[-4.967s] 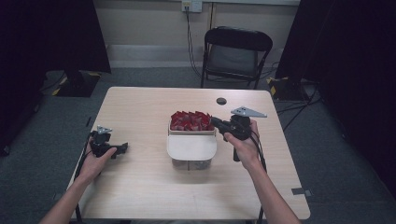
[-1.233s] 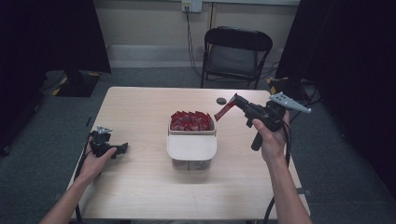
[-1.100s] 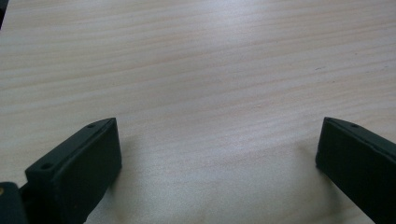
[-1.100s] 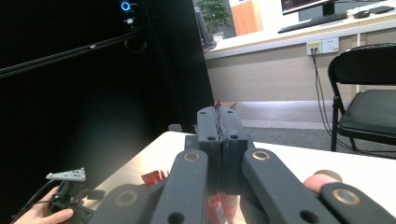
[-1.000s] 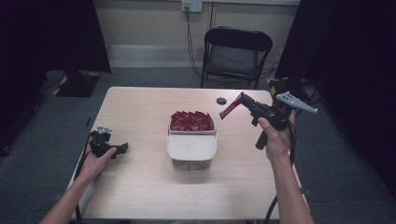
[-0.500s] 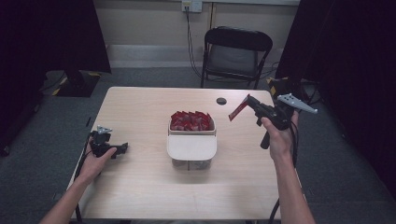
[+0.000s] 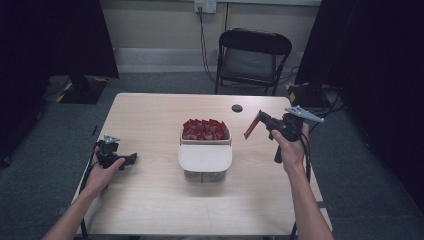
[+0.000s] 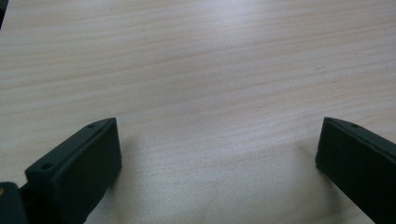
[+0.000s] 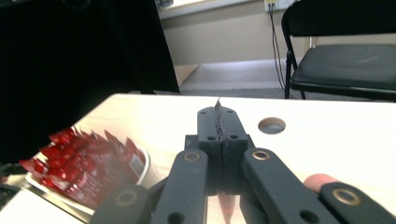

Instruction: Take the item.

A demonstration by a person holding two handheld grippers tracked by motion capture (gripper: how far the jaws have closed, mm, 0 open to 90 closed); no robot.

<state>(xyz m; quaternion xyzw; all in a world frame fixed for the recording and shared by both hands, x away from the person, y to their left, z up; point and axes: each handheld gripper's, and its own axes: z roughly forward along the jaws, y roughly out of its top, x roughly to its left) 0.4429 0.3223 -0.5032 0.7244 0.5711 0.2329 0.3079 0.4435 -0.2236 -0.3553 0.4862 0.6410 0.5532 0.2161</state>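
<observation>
The right gripper (image 7: 256,125) clamps one flat red packet (image 7: 251,127) between closed black jaws, held above the table at 3 o'clock from the container. In the right gripper view the packet (image 9: 217,103) shows edge-on, as a thin sliver. The left gripper (image 8: 217,158) stands with jaws wide apart and nothing between them; its view reveals fine pale wood grain on the table (image 8: 210,70). The high view shows one white rounded container (image 7: 205,155) at the table centre, packed with glossy red packets (image 7: 205,129), and one folding chair (image 7: 252,57) at 12 o'clock.
</observation>
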